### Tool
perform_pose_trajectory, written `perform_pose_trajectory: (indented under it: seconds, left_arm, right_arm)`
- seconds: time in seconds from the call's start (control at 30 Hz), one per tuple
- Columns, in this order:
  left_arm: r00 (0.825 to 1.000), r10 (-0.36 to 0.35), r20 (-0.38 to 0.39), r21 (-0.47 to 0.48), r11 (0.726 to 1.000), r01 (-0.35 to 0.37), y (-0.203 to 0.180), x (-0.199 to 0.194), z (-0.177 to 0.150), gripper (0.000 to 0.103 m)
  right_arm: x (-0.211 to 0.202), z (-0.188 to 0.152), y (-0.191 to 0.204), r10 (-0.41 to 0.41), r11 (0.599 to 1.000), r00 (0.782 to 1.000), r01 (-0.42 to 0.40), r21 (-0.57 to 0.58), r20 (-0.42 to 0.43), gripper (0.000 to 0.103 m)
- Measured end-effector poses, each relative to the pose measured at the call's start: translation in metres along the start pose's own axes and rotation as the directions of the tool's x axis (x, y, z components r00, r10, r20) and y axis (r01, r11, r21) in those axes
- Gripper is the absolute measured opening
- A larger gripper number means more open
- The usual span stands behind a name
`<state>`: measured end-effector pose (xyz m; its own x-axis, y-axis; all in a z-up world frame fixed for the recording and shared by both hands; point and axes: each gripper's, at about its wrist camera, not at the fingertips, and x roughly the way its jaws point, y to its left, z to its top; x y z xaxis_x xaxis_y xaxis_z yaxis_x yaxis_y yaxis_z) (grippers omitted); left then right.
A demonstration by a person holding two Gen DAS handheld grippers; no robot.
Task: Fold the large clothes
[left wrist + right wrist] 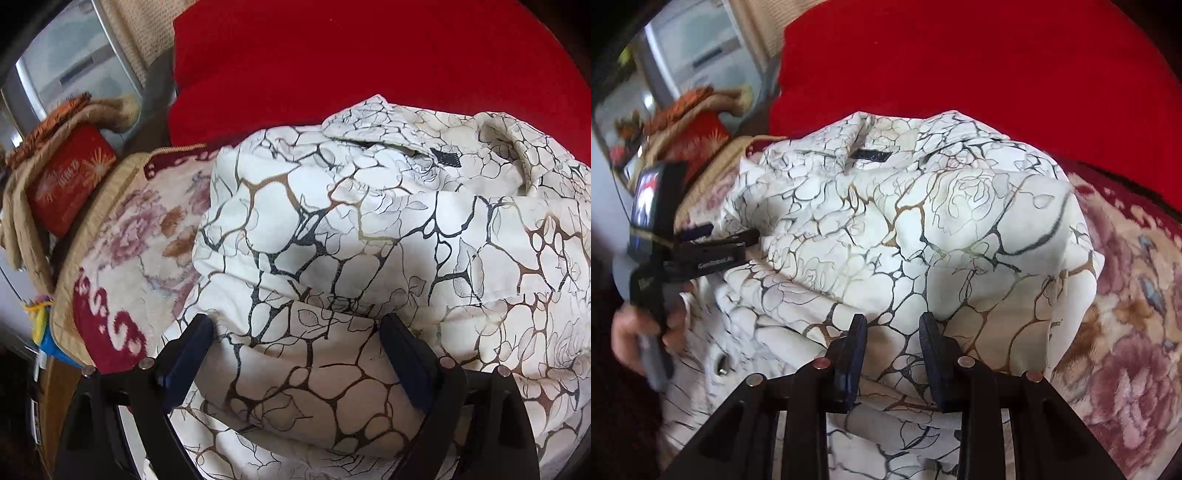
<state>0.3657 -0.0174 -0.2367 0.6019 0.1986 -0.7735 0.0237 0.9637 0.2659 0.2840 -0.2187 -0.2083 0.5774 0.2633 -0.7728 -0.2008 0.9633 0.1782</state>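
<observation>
Mostly fills both views: a white garment [332,221] [905,221] with a print of black and brown veins. Lies bunched in thick folds on a floral blanket [140,229] [1126,314], with its collar and a small dark label [447,158] [870,155] toward the top of the frame. Borders there on a red cloth [369,66] [960,74] that takes the whole upper part of each picture.

At the bottom of the left wrist view, the left claw [295,325] [746,240] with its jaws spread wide. Straddles a puffy fold of the garment, which bulges up between the two dark pads. Shows again at the left edge of the right wrist view, blurred, with its tips at the left border of the garment and a hand [631,332] around its handle.

At the bottom of the right wrist view, the right claw [892,319] with jaws much closer together, not pressed shut. Has white cloth in the narrow gap; cannot tell whether the pads really pinch it or only stand over it.

At the left edge of the left wrist view, a red box [70,184] beside the blanket, well apart from the garment.
</observation>
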Motion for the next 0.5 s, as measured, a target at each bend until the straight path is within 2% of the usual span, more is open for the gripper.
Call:
perform_pose_trajectory:
  seconds: [0.07,0.13,0.27,0.33,0.4,0.5]
  left_arm:
    - [1.0,-0.02,0.011,-0.026,0.999,0.02,0.004,-0.005,0.001,0.092]
    - [0.998,-0.049,0.036,-0.062,0.997,0.051,0.008,-0.012,0.002,0.092]
    - [0.993,-0.072,0.09,-0.068,0.995,0.078,0.01,-0.021,0.003,0.092]
    - [0.996,-0.079,0.037,-0.026,0.996,0.08,0.0,-0.011,0.003,0.092]
    - [0.997,-0.07,-0.015,0.007,0.998,0.07,-0.008,0.0,0.001,0.092]
    - [0.997,-0.076,0.002,0.006,0.997,0.076,-0.006,-0.004,0.003,0.092]
  right_arm:
    - [-0.006,0.003,0.002,0.008,1.0,1.0,-0.008,-0.012,0.012,0.033]
    - [-0.02,0.006,-0.003,0.064,0.998,0.996,-0.066,0.018,0.067,0.033]
    - [-0.04,0.009,-0.019,0.021,0.996,0.985,-0.035,0.079,0.169,0.033]
    - [-0.036,0.009,-0.03,0.008,0.992,0.988,-0.027,0.122,0.154,0.033]
    - [-0.022,0.006,-0.041,0.008,0.989,0.997,-0.019,0.148,0.072,0.034]
    - [-0.017,0.007,-0.036,-0.014,0.994,0.998,0.006,0.111,0.068,0.033]
